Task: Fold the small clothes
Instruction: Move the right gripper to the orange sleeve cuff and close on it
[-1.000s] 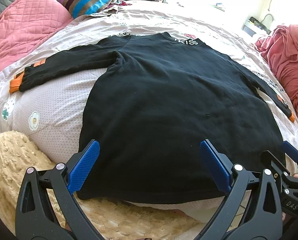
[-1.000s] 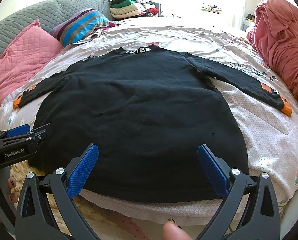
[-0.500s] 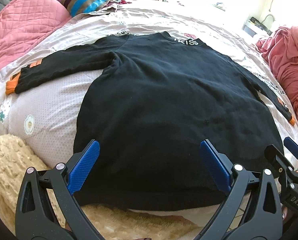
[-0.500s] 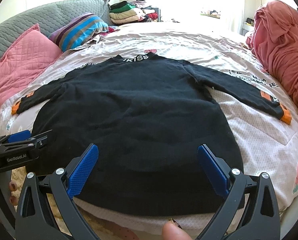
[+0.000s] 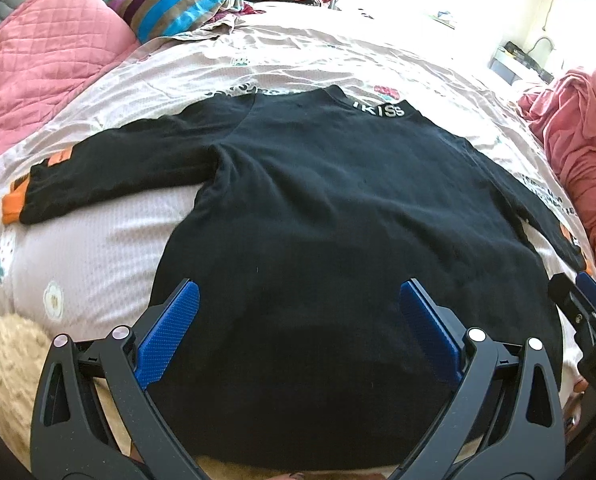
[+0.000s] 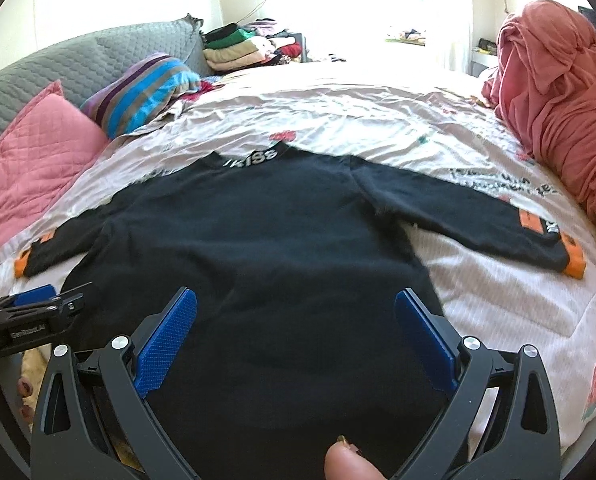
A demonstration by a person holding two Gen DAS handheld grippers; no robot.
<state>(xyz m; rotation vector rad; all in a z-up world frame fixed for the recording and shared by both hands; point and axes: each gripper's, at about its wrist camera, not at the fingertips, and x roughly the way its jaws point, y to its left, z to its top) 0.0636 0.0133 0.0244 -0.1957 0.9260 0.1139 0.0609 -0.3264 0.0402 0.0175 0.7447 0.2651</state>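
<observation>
Black sweater (image 5: 337,208) flat, hem under both splayed hand-held grippers (image 5: 298,328) (image 6: 296,336)

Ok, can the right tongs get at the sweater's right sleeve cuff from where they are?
Probably yes. The right tongs stand open over the black sweater, and the orange cuff lies flat on the bedspread with nothing across the way.
</observation>
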